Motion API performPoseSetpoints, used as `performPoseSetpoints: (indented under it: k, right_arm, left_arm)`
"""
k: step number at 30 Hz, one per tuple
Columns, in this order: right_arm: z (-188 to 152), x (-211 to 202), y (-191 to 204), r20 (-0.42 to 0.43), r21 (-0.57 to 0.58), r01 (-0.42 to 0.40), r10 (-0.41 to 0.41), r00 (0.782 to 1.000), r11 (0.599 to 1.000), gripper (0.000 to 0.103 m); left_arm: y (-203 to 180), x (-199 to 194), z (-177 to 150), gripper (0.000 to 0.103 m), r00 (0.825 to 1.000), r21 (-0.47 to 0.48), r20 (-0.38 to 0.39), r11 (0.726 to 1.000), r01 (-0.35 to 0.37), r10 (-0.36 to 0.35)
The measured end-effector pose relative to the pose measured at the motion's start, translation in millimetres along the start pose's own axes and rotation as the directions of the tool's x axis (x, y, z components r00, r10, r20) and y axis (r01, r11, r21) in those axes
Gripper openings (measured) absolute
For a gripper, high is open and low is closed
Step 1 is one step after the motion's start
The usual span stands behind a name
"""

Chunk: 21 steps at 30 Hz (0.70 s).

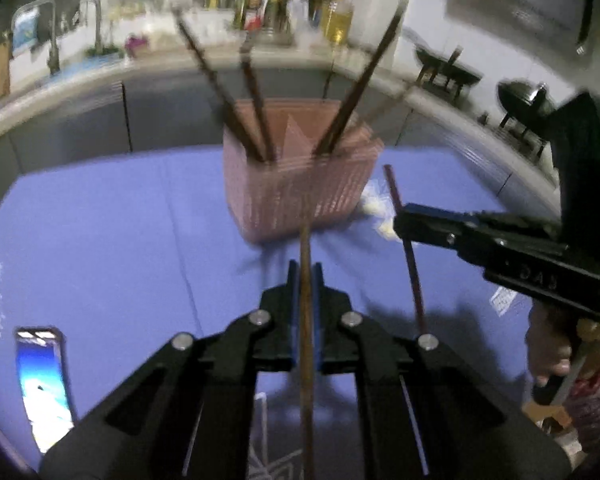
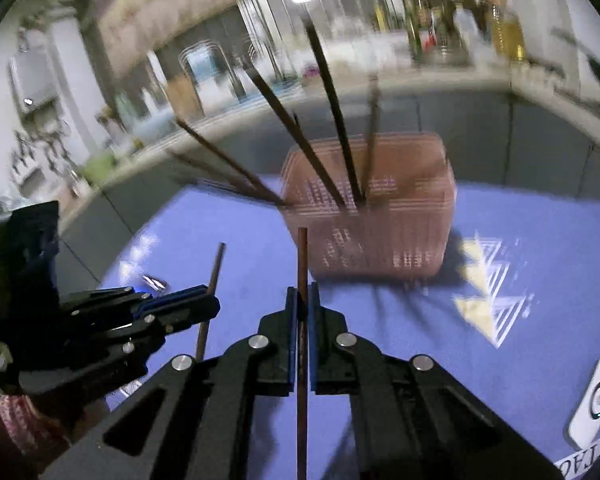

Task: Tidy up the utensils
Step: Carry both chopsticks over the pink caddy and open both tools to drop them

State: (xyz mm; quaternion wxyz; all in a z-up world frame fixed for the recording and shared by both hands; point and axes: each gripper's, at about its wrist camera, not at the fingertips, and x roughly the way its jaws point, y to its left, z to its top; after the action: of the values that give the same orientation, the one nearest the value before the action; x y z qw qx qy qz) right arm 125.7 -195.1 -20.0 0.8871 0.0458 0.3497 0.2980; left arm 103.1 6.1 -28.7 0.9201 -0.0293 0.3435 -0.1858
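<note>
the left gripper [image 1: 305, 270] is clenched on a brown chopstick [image 1: 306, 360], its blue-lined jaws pressed against the stick from both sides. the stick runs lengthwise between the jaws, one end reaching forward past the tips toward the basket and the other running back under the gripper body to the bottom edge of the left wrist view. in the right wrist view the same gripper [image 2: 210, 302] shows at the left, with the chopstick [image 2: 214, 272] crossing its tips and standing out above and below them.

the right gripper [image 2: 302, 294] is likewise clamped on a second chopstick [image 2: 301, 380], reddish brown, held lengthwise with its squared end sticking out ahead of the fingertips. from the left wrist camera this gripper [image 1: 400, 220] comes in from the right, a hand [image 1: 552, 344] on its handle, and the stick [image 1: 414, 276] crosses its tips.

both grippers are above a blue mat [image 1: 112, 240] with pale triangle patterns. ahead of them, on the mat, stands a pink slotted basket [image 1: 300, 192], blurred in both views. several dark chopsticks [image 1: 352, 96] already stand in it, leaning apart in different directions. a phone [image 1: 44, 384] with a lit screen lies on the mat to the left of the left gripper. beyond the mat runs a grey counter [image 1: 80, 116], and behind it are blurred bottles [image 1: 338, 20].
</note>
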Motion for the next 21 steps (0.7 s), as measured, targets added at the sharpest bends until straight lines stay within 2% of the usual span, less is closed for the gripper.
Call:
performPoseSetpoints:
  k: [3, 6, 10, 12, 14, 18, 21]
  right_arm:
    - [3, -34, 16, 0.108, -0.033, 0.0, 0.003, 0.994, 0.999, 0.005]
    - [6, -50, 27, 0.171, -0.059, 0.018, -0.008, 0.985, 0.998, 0.005]
    - [11, -48, 29, 0.185, -0.071, 0.038, -0.024, 0.982, 0.997, 0.005]
    - [13, -48, 30, 0.19, -0.072, 0.034, -0.02, 0.982, 0.997, 0.005]
    - [21, -54, 35, 0.217, -0.082, 0.041, -0.022, 0.976, 0.996, 0.005]
    - [56, -64, 44, 0.319, -0.097, 0.059, -0.025, 0.947, 0.994, 0.005]
    - [89, -63, 51, 0.419, -0.088, 0.1, -0.055, 0.906, 0.991, 0.005]
  left_arm:
    - [-7, -31, 8, 0.005, 0.997, 0.023, 0.078, 1.0, 0.004, -0.006]
    - [-10, -48, 12, 0.005, 0.993, 0.033, 0.116, 0.999, 0.013, -0.016]
    - [-16, -45, 15, 0.005, 0.993, 0.059, 0.121, 0.998, -0.009, 0.002]
    - [-14, -45, 19, 0.005, 0.994, 0.054, 0.11, 0.999, 0.005, -0.01]
    - [-16, -53, 28, 0.005, 0.991, 0.064, 0.136, 0.998, 0.003, -0.012]
    - [-19, -76, 68, 0.005, 0.977, 0.063, 0.212, 0.998, 0.011, -0.024]
    - [-27, -92, 110, 0.005, 0.955, 0.08, 0.295, 0.996, -0.027, 0.002]
